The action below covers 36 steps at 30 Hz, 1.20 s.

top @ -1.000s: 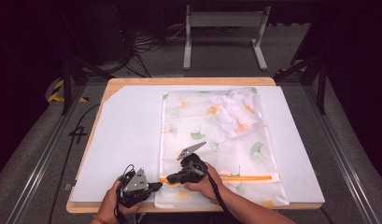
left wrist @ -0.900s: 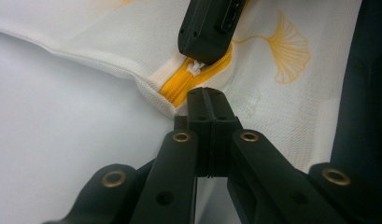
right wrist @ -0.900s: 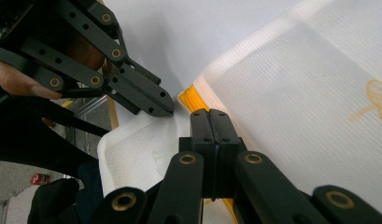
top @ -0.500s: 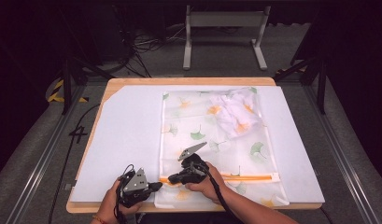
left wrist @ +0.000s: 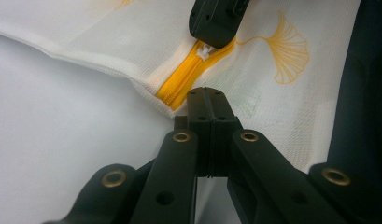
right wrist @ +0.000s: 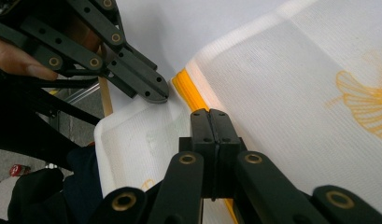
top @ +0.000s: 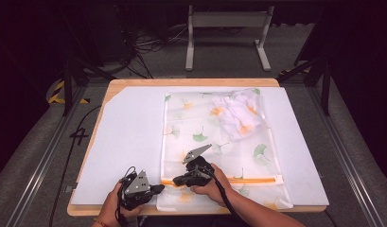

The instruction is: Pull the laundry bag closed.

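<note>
While the table (top: 110,90) carries a white sheet (top: 129,137), a mesh bag (top: 215,156) lies on its right half. Right gripper (top: 178,179) pinches the orange zipper (top: 248,180); left gripper (top: 159,188), jaws pressed together, nips the bag's near-left edge.

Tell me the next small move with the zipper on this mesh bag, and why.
Probably draw the right gripper along the orange zipper toward its far end. Its jaws look shut at the white slider, while the left gripper looks pinched on the mesh bag at the zipper's near end.
</note>
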Each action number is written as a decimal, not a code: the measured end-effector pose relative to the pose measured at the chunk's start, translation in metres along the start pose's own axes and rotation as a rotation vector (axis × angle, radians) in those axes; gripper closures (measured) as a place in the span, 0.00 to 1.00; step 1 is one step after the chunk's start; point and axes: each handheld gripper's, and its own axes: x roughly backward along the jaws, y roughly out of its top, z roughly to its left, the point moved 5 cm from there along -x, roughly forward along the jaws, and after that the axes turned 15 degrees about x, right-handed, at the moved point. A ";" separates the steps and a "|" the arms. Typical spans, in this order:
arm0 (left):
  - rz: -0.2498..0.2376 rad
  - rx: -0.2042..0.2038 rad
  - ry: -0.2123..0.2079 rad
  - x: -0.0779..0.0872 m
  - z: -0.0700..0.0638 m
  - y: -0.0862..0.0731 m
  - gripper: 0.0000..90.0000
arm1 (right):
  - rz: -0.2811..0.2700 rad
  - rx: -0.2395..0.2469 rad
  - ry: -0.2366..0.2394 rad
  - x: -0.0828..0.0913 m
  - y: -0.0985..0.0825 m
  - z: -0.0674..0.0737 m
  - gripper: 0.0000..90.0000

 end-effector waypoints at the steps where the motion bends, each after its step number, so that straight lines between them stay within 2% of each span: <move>1: -0.001 0.001 0.000 0.000 0.000 0.000 1.00 | 0.001 0.001 -0.001 0.001 0.000 0.000 1.00; 12: 0.001 0.006 -0.005 0.000 0.001 0.000 1.00 | 0.009 -0.008 -0.021 0.010 -0.007 -0.003 1.00; 22: 0.001 0.006 -0.007 0.000 0.001 0.000 1.00 | 0.018 0.003 -0.032 0.013 -0.010 -0.004 1.00; 30: 0.001 0.006 -0.008 0.000 0.001 0.000 1.00 | 0.037 0.035 -0.062 0.018 -0.012 -0.003 1.00; 36: 0.001 0.006 -0.009 0.000 0.001 0.000 1.00 | 0.037 0.036 -0.060 0.019 -0.014 -0.003 1.00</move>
